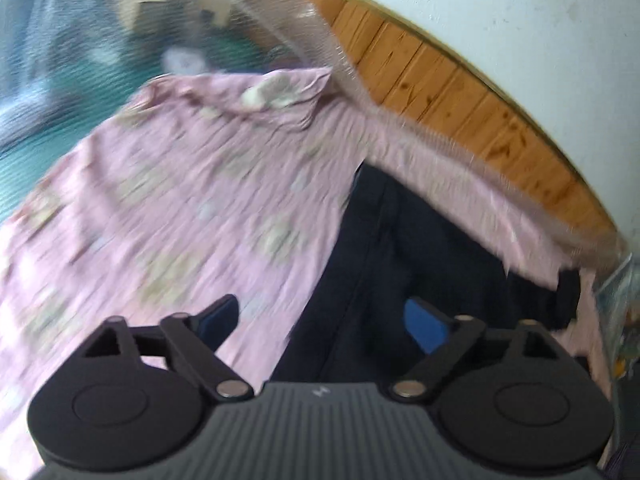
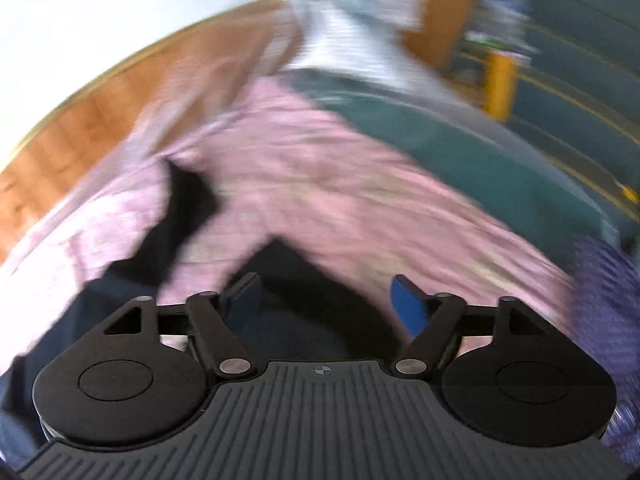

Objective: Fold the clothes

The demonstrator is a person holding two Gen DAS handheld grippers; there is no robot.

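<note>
Both claws gape with nothing between the pads — the left gripper [image 1: 322, 318] and the right gripper [image 2: 326, 300] hang over a crinkled pink shirt [image 1: 180, 184] lying partly across a dark garment [image 1: 400, 248] on the teal bedcover [image 1: 48, 120]. Probably between folds (the blur hides much). Next comes picking a fresh edge to pinch.

Right tongs [image 2: 326, 304] gape empty above a dark garment [image 2: 304, 320] overlapped by a pink shirt [image 2: 320, 184]

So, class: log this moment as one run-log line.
left hand-held gripper: open, empty | right hand-held gripper: open, empty | pink shirt: spread over dark garment
</note>
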